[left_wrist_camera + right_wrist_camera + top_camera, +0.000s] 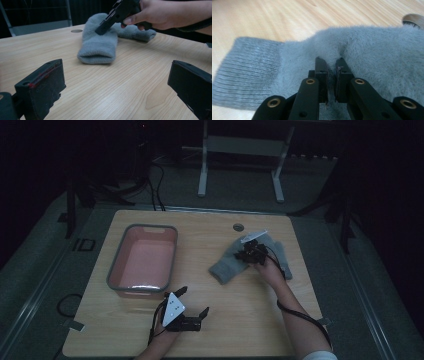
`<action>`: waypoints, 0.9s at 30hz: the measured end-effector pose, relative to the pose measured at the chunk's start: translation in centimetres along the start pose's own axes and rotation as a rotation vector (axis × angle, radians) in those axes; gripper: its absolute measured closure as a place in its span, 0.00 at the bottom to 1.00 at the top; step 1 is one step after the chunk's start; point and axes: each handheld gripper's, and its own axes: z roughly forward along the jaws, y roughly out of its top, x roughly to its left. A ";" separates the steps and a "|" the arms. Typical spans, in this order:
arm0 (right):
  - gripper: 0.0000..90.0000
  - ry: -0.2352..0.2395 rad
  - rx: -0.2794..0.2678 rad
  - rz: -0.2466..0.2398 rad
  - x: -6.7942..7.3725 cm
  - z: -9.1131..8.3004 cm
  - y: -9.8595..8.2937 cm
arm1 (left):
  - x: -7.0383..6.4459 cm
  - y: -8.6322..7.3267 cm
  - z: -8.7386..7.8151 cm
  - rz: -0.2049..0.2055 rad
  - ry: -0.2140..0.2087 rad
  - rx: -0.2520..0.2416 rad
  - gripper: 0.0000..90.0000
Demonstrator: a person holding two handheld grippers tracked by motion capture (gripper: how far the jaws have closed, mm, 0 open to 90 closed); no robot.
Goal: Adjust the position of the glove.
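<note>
Dim lab or test room: wooden table (125, 330) on grey floor mats, metal stand (240, 150) behind (cables (155, 185) trailing).

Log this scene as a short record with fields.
surface: wooden table
bin: pink with grey rim, left on the table, looks empty
gloves: two grey gloves right of the bin
right tongs: shut on a fold of glove
left tongs: open, low over bare table near the bin

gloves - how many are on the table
2. One grey glove lies right of the pink bin, pinched by the right gripper; a second glove lies partly behind it, under the hand.
</note>
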 end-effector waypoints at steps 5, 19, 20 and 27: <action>0.93 0.102 -0.036 -0.072 1.2 -2.1 0.4 | 0.0 0.0 0.0 0.003 0.000 0.001 0.01; 0.93 0.350 -0.038 -0.287 6.0 -3.0 1.0 | -0.1 0.0 0.0 0.006 0.004 -0.002 0.01; 0.93 0.364 -0.030 -0.285 6.1 -2.5 0.9 | -0.1 0.0 0.0 0.006 0.003 -0.002 0.01; 0.93 0.371 0.029 -0.317 6.4 1.4 0.4 | -0.1 0.0 0.0 0.007 0.003 -0.001 0.01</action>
